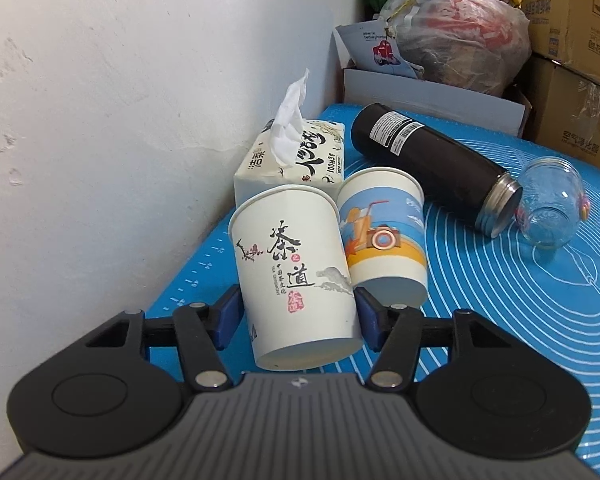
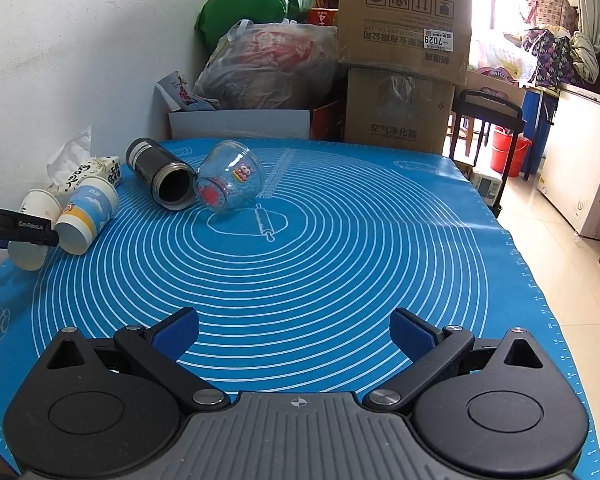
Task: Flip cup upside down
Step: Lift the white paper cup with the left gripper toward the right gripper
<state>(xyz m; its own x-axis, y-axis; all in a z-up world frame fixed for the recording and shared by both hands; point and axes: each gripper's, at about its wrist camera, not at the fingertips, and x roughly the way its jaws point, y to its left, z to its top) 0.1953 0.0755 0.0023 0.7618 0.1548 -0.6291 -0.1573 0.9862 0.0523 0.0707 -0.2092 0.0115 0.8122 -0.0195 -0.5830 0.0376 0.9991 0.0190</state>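
Left gripper (image 1: 296, 316) clamps white tea cup (image 1: 296, 276), tilted, lower centre frame. Right gripper (image 2: 294, 332) wide open, empty, above blue mat (image 2: 340, 248).

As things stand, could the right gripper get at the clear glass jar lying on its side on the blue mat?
Probably yes. The right gripper is open and holds nothing, and only bare blue mat lies between it and the clear glass jar; the black flask sits beside the jar, not in front.
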